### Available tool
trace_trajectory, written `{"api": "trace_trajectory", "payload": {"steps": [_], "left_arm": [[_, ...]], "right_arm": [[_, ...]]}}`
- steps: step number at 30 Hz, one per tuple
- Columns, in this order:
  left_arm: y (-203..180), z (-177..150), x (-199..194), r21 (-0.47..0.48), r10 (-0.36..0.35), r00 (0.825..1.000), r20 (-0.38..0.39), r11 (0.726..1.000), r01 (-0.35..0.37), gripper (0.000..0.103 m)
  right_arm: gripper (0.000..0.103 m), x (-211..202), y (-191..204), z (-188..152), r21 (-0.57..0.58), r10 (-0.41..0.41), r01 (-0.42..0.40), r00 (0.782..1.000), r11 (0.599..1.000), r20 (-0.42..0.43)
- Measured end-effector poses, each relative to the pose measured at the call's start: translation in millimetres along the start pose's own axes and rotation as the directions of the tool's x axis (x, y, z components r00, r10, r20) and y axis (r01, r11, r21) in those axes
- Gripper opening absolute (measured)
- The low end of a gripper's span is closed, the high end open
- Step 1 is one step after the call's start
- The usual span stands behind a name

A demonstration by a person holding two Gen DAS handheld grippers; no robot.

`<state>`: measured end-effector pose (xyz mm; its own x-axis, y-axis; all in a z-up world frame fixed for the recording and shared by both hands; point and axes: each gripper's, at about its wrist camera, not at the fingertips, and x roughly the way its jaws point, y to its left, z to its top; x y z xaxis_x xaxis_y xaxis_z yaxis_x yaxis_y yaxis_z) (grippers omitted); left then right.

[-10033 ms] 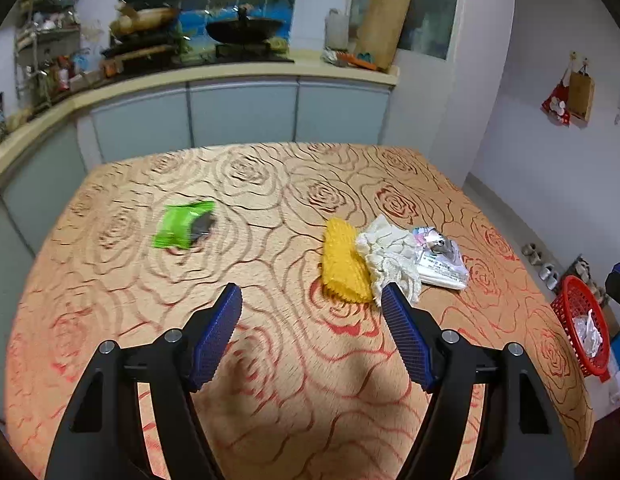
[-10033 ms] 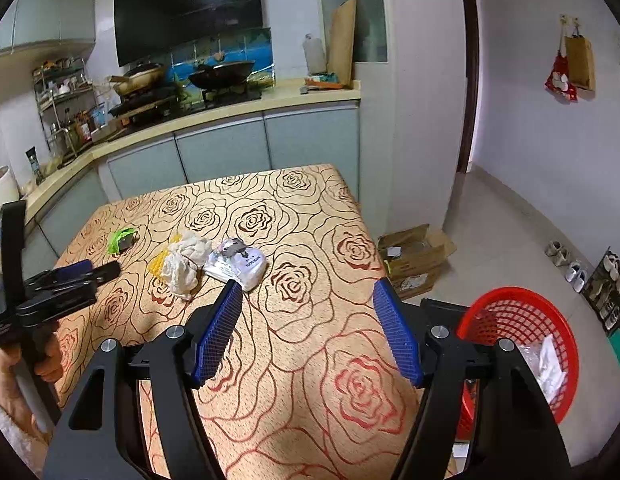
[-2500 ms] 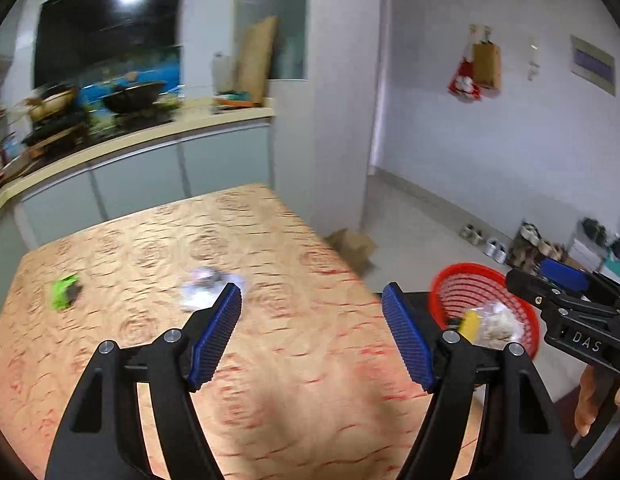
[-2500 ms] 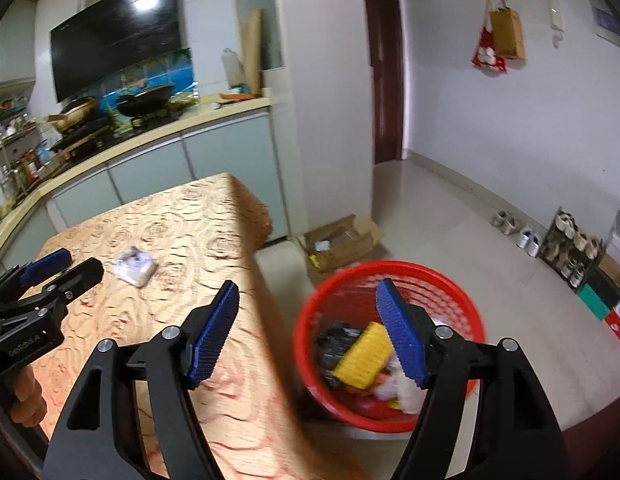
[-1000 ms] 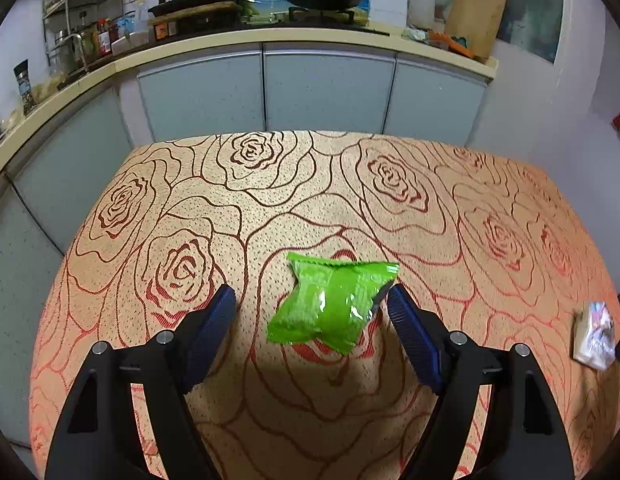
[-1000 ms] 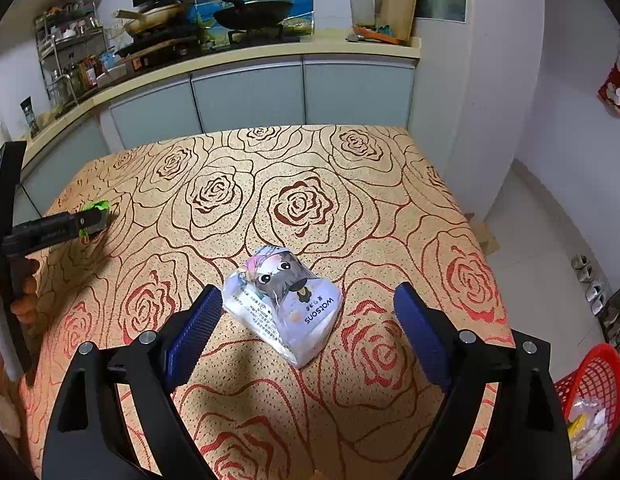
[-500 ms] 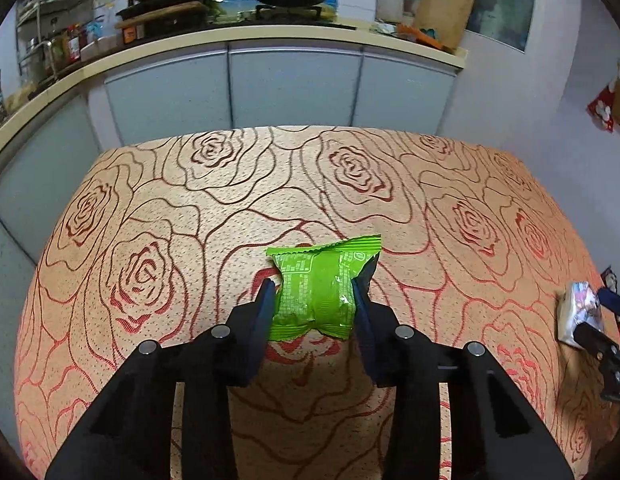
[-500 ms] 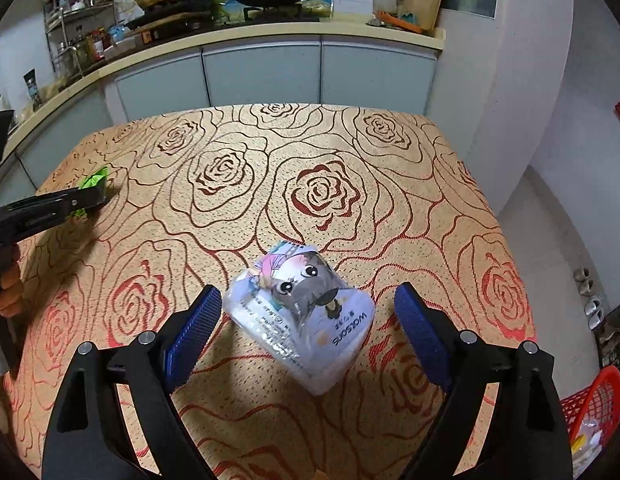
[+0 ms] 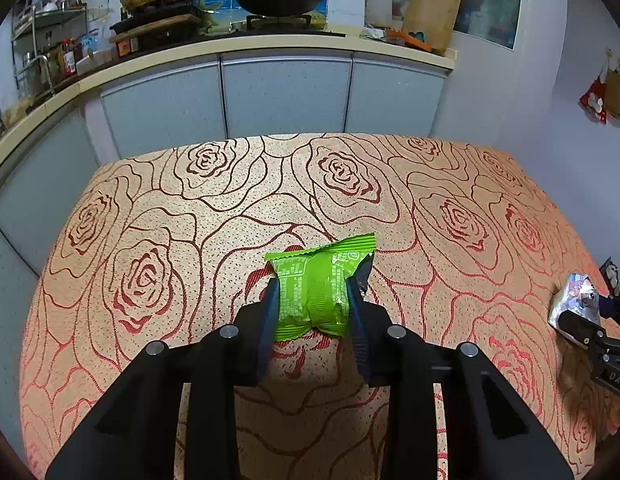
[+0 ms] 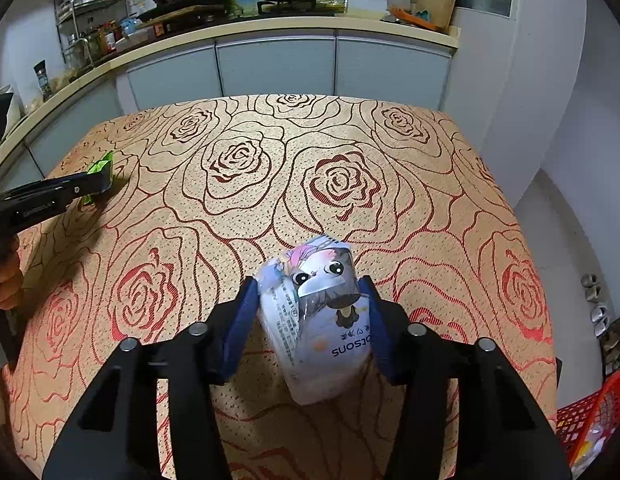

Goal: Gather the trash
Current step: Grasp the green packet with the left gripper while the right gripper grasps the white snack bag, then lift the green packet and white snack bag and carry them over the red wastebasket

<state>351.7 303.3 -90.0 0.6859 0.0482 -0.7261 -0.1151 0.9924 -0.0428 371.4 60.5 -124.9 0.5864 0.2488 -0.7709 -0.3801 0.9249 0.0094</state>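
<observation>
left gripper (image 9: 315,302): clamped on green wrapper (image 9: 320,284), at table (image 9: 450,208) level
right gripper (image 10: 310,312): pinching tissue pack (image 10: 318,320) over table
step: both pieces grasped
next: likely lift, carry to red basket (image 10: 594,416) right of table

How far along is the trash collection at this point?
Some trash already sits in the red basket. In hand: left claw clamps the green snack wrapper, right claw clamps the Watsons tissue pack. Left: carrying both to the basket.
</observation>
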Motion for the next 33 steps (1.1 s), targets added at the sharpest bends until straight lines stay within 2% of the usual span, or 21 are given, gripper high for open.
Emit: {"api": "trace_trajectory", "payload": {"steps": [12,22,29,33], "left_arm": [[-10.1,-4.7,-28.3,0.022,0.051,0.998,0.035,0.998,-0.052,0.031],[-15.0,-17.5,-101.0,0.002,0.091,0.987,0.130,0.996,-0.092,0.031],[-30.4,-25.0,-167.5,0.000,0.137,0.964,0.229,0.990,-0.140,0.031],[-40.9,-31.0,-199.3,0.004,0.146,0.951,0.271,0.988,-0.153,0.031]], "right_arm": [[0.027,-19.2,5.5,-6.6,0.017,0.019,-0.019,0.999,1.000,0.026],[0.027,-76.7,14.7,-4.3,0.018,0.045,-0.047,0.991,0.999,0.127],[0.027,-144.2,26.9,2.5,-0.006,0.057,-0.057,0.966,0.998,0.253],[0.027,-173.2,31.2,-0.4,-0.014,0.064,-0.062,0.953,0.998,0.297]]}}
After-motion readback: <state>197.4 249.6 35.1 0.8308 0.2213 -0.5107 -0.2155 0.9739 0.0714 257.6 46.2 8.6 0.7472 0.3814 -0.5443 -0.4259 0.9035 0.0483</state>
